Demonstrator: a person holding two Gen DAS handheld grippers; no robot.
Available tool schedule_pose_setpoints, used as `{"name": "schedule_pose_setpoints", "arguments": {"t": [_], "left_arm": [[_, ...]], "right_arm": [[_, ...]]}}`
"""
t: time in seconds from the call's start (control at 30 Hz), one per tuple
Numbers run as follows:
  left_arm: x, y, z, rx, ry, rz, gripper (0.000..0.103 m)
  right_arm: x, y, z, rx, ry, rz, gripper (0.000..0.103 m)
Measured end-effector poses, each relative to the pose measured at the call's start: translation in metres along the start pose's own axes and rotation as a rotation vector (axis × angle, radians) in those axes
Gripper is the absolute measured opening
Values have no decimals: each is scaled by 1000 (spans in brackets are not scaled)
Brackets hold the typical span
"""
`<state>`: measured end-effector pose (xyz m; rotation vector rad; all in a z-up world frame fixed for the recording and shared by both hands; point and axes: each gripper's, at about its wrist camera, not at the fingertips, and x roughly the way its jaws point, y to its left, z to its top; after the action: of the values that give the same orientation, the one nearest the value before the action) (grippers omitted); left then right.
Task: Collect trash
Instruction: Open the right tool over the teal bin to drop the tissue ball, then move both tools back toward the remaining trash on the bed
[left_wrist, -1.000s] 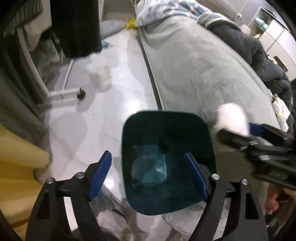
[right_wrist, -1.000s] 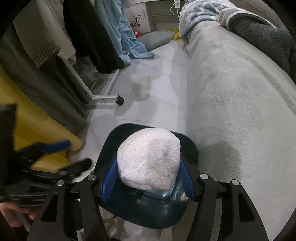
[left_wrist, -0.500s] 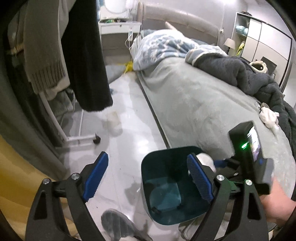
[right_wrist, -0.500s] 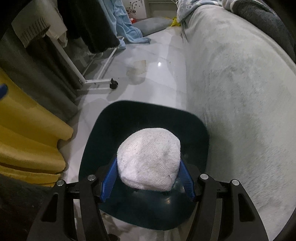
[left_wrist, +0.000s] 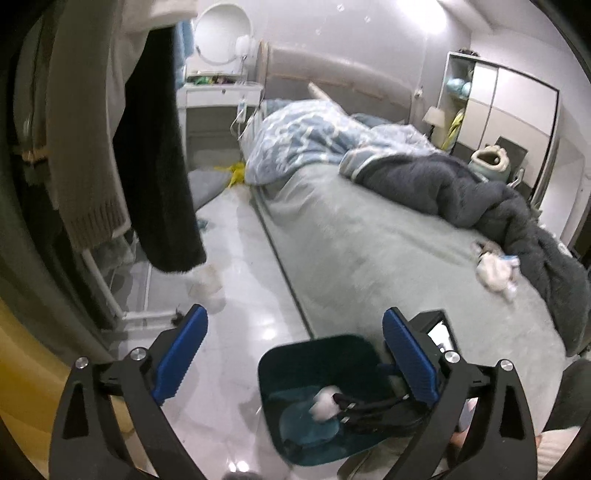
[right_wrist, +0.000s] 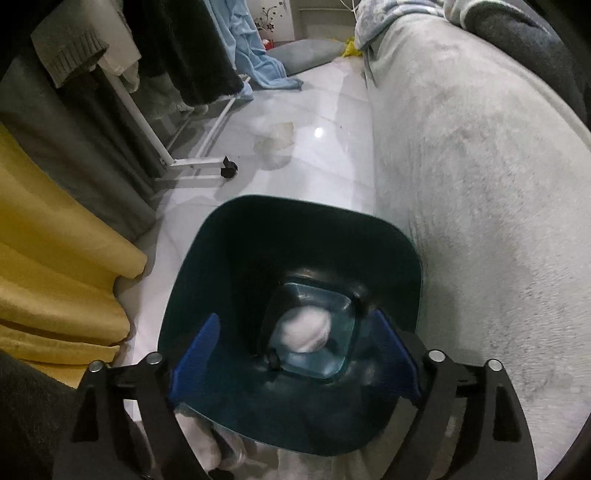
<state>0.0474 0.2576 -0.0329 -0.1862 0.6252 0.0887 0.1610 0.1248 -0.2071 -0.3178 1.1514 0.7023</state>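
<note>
A dark teal trash bin (right_wrist: 207, 266) stands on the floor beside the bed; it also shows in the left wrist view (left_wrist: 273, 373). A white wad of trash (right_wrist: 304, 328) lies at the bin's bottom and shows in the left wrist view (left_wrist: 325, 404). My right gripper (right_wrist: 295, 350) is open and empty, fingers spread just above the bin's mouth. My left gripper (left_wrist: 295, 354) is open and empty, held high above the floor and bin. More white crumpled trash (left_wrist: 495, 271) lies on the bed near the dark blanket.
A grey bed (left_wrist: 388, 251) fills the right side, with a dark blanket (left_wrist: 480, 199) and a blue duvet (left_wrist: 306, 136). A clothes rack with hanging garments (left_wrist: 159, 166) stands at left. Yellow fabric (right_wrist: 48, 258) lies left of the bin. A pale object (left_wrist: 207, 280) sits on the floor.
My right gripper opened and the white wad fell into the bin. My left gripper rose and tilted up, away from the bin.
</note>
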Motion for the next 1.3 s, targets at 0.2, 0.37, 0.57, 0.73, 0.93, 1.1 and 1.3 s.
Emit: {"name": "schedule_pose_setpoints", "arguments": {"t": [0.2, 0.37, 0.57, 0.73, 0.93, 1.1, 1.3], "left_arm": [[-20, -19, 21, 10, -95, -55, 98], [-25, -31, 32, 13, -114, -56, 98], [-27, -43, 49, -35, -128, -86, 98], [-21, -65, 58, -20, -131, -104, 98], [-9, -100, 63, 27, -123, -127, 98], [7, -130, 64, 75, -102, -153, 98], [23, -158, 61, 120, -84, -184, 98]], "right_arm": [[-29, 0, 2, -5, -83, 15, 92], [-67, -2, 5, -34, -185, 15, 96], [-117, -26, 1, -48, -296, -16, 98], [-155, -61, -6, -57, -362, -66, 99], [-189, -112, -17, -27, -414, -107, 99], [-205, -152, -24, 27, -447, -132, 100], [-214, -195, -36, 60, -467, -175, 100]]}}
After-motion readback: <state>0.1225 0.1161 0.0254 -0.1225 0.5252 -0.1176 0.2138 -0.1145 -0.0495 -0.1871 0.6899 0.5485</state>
